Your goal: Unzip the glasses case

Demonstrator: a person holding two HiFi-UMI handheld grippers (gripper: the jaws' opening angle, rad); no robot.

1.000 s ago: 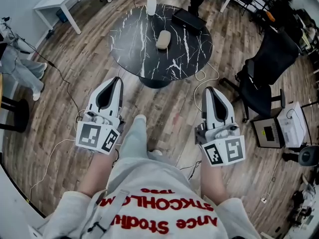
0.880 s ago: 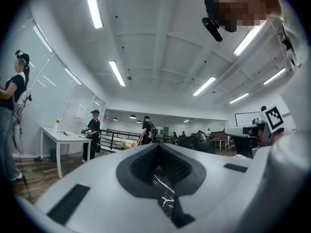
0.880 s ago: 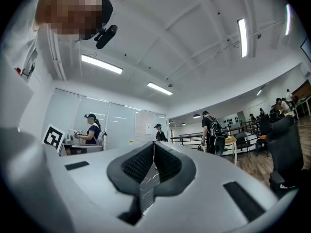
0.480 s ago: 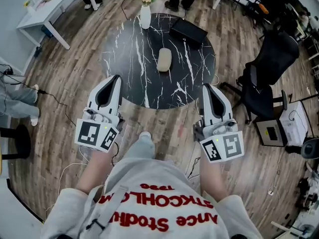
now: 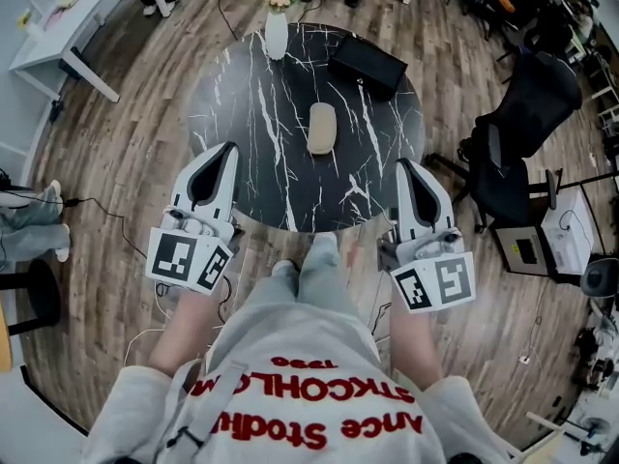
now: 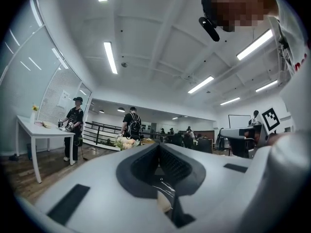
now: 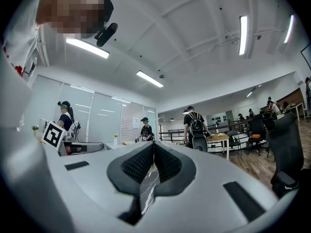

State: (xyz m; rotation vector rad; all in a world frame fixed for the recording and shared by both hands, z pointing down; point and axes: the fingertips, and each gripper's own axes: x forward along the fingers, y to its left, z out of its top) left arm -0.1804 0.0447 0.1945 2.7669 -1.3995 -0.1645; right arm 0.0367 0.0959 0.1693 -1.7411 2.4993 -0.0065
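The beige oval glasses case (image 5: 321, 129) lies zipped near the middle of the round black marble table (image 5: 242, 95). My left gripper (image 5: 228, 149) is held level over the table's near left edge, jaws together and empty. My right gripper (image 5: 403, 164) is level at the near right edge, also shut and empty. Both are well short of the case, one on each side of it. In the left gripper view the pads (image 6: 158, 145) meet, and a beige patch shows through the gap below them. In the right gripper view the pads (image 7: 153, 143) meet over the marble top.
A black box (image 5: 367, 63) and a white vase of flowers (image 5: 277, 35) stand on the table's far side. A black office chair (image 5: 522, 129) and a small device (image 5: 527, 249) on the floor are at the right. A white table (image 5: 58, 27) stands far left. People stand in the background.
The person has walked up to the table. It has come closer in the head view, and both grippers have gone from over the floor to its near edge, still shut.
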